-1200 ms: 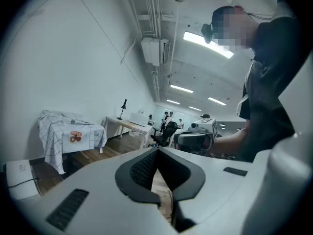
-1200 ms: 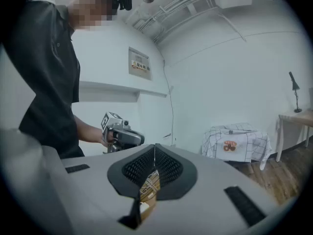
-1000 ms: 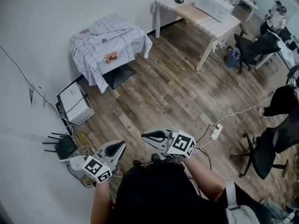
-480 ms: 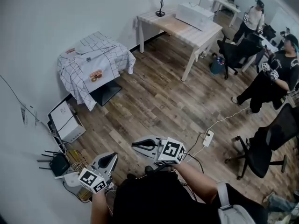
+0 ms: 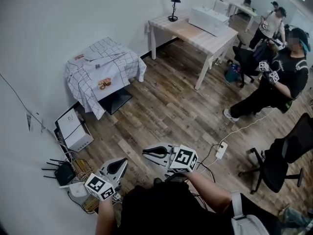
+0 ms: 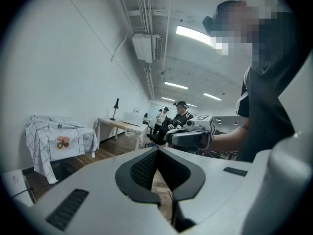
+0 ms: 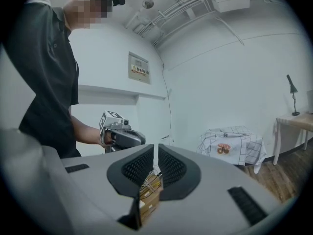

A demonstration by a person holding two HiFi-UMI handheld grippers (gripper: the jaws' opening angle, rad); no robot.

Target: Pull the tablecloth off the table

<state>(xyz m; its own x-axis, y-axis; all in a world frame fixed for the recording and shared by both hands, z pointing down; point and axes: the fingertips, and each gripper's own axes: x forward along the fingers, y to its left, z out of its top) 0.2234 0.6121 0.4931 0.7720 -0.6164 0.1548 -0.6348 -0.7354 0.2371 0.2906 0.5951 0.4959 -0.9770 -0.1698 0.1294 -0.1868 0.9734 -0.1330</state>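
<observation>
A white tablecloth [image 5: 105, 72] with a thin black grid and a doughnut print covers a small table against the left wall, far across the wooden floor from me. It also appears as the draped tablecloth [image 6: 56, 141] in the left gripper view and the tablecloth [image 7: 230, 143] in the right gripper view. My left gripper [image 5: 120, 163] is held low near my body, shut and empty. My right gripper [image 5: 146, 152] is beside it, also shut with nothing held. The left gripper [image 6: 157, 151] has its jaws together; the right gripper [image 7: 156, 148] shows only a hairline gap.
A white box [image 5: 73, 129], a router [image 5: 61, 173] and tangled cables lie by the wall to my left. A power strip [image 5: 221, 150] and its cord cross the floor. A wooden desk [image 5: 195, 31] with a lamp [image 5: 173, 4] stands beyond. A person [image 5: 279, 77] and office chairs [image 5: 283, 160] are at the right.
The head view has swung, so the covered table has shifted in the picture. A person in black has come into view at the right. Both grippers stay shut and low.
</observation>
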